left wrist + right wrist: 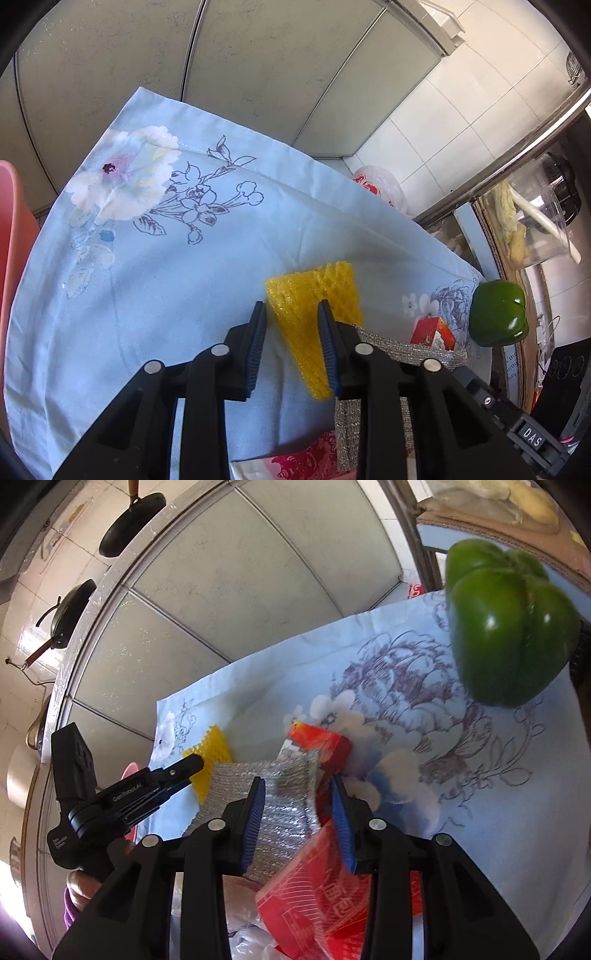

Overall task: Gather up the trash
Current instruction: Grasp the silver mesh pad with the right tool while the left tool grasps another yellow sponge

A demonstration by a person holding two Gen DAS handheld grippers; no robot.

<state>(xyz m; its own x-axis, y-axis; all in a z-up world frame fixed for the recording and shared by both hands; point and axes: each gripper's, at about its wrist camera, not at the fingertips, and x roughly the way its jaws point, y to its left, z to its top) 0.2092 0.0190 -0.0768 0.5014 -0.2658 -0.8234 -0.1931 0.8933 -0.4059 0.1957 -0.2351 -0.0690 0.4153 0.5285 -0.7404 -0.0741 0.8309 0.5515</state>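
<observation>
Fingers of the left gripper (291, 314) straddle the yellow foam net (314, 317) without pinching it (trash, likely), while the right gripper (297, 794) hangs part-open over the silver bubble wrap (273, 805) on the bench.

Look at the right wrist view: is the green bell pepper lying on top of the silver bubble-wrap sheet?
No. The green bell pepper sits apart on the floral blue cloth, well away from the silver bubble-wrap sheet.

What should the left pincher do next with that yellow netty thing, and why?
Probably close the left gripper on the yellow foam net. Its fingers already straddle the net, which lies on the blue flowered cloth, with a gap still showing beside one pad.
</observation>
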